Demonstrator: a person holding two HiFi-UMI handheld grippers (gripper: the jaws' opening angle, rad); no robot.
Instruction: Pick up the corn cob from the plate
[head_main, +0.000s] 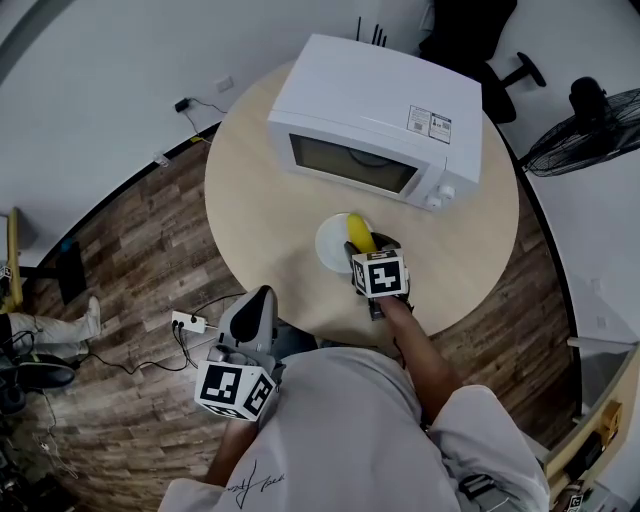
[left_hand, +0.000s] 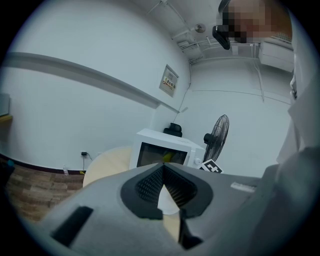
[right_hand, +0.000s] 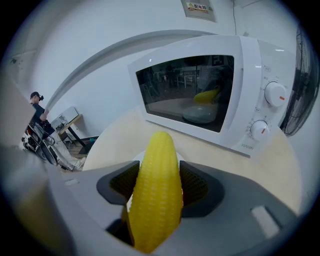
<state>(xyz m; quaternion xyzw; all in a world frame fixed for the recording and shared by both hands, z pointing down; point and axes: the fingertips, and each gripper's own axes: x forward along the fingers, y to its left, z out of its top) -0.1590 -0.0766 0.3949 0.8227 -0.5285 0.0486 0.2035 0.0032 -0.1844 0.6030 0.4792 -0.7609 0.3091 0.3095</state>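
**Corn cob** (right_hand: 157, 192): yellow, kernelled, tapered. It is clamped at mid-length between the two dark ribbed pads of the right gripper (right_hand: 157, 184), with its narrow end pointing toward the microwave door. In the head view the cob (head_main: 358, 231) lies above the plate; whether it touches the plate cannot be told.

**Plate** (head_main: 331, 247): white and round, on the near part of the table, just in front of the microwave.

**Right gripper** (head_main: 365, 251): grey body, jaws pinching the cob. Its cube carries black-and-white square markers with no lettering.

**Left gripper** (head_main: 259, 297): held low beside the person's body, off the table edge and well apart from the plate. In its own view the left gripper (left_hand: 163, 186) has its pad tips pressed together, with nothing between them.

**Microwave** (head_main: 376, 122): white, door closed, dark window, two dials (right_hand: 275, 93) at the right of the front. The print under the lower dial is too small to read. A sticker (head_main: 429, 123) on the top panel has fine print that is also illegible.

**Table** (head_main: 255, 190): round, with a pale wood top.

**Wall notices**: one sign (right_hand: 198, 7) with a red band and one framed sheet (left_hand: 170, 80); the text of neither can be made out.

**Fan** (head_main: 592, 128): black, standing to the right of the table.

**Power strip** (head_main: 188, 322): white, on the wood-plank floor (head_main: 130, 260), with cables plugged in.
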